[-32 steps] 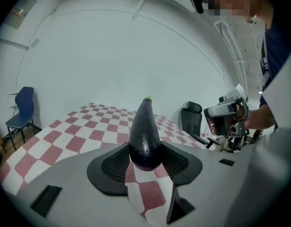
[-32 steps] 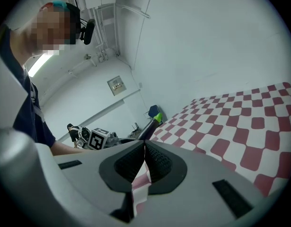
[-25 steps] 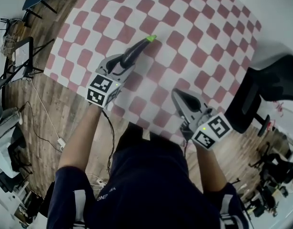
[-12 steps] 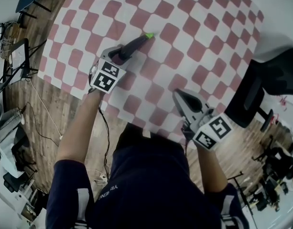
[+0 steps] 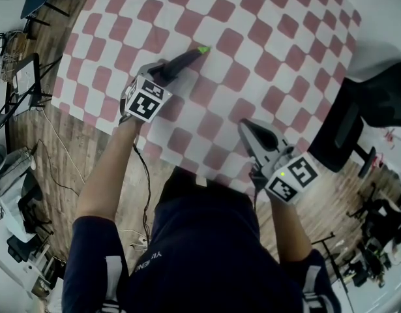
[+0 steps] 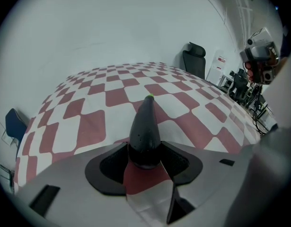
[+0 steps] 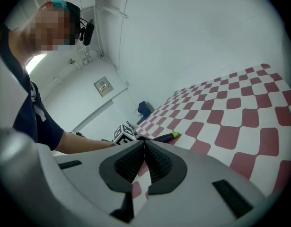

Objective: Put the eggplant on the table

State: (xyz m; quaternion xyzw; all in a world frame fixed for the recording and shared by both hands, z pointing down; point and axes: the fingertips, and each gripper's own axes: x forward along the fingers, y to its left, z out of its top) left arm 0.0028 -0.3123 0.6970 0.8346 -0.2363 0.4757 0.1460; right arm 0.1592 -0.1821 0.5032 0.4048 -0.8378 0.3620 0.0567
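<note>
Eggplant (image 5: 182,61), dark and slender with a green tip, over the near-left part of the table (image 5: 285,18), which carries a red-and-white checked cloth; whether its underside touches the cloth cannot be told. In the head view its long axis runs toward 2 o'clock, green tip leading, thick end at 8 o'clock. That thick end sits between the jaws of the left gripper (image 5: 163,72), whose dark pads stand wide apart and press on it from either side; in the left gripper view the eggplant (image 6: 145,126) projects straight out toward 12 o'clock from between the pads of the left gripper (image 6: 145,161), with checked cloth beneath and beyond it. Right gripper (image 5: 248,130), at 4 o'clock from the eggplant and well apart from it, above the table's near edge; in the right gripper view the ribbed pads of the right gripper (image 7: 144,148) meet with nothing between them, and the eggplant (image 7: 165,137) shows just beyond at 12 o'clock. A black chair (image 5: 366,106) stands off the table at 3 o'clock.
</note>
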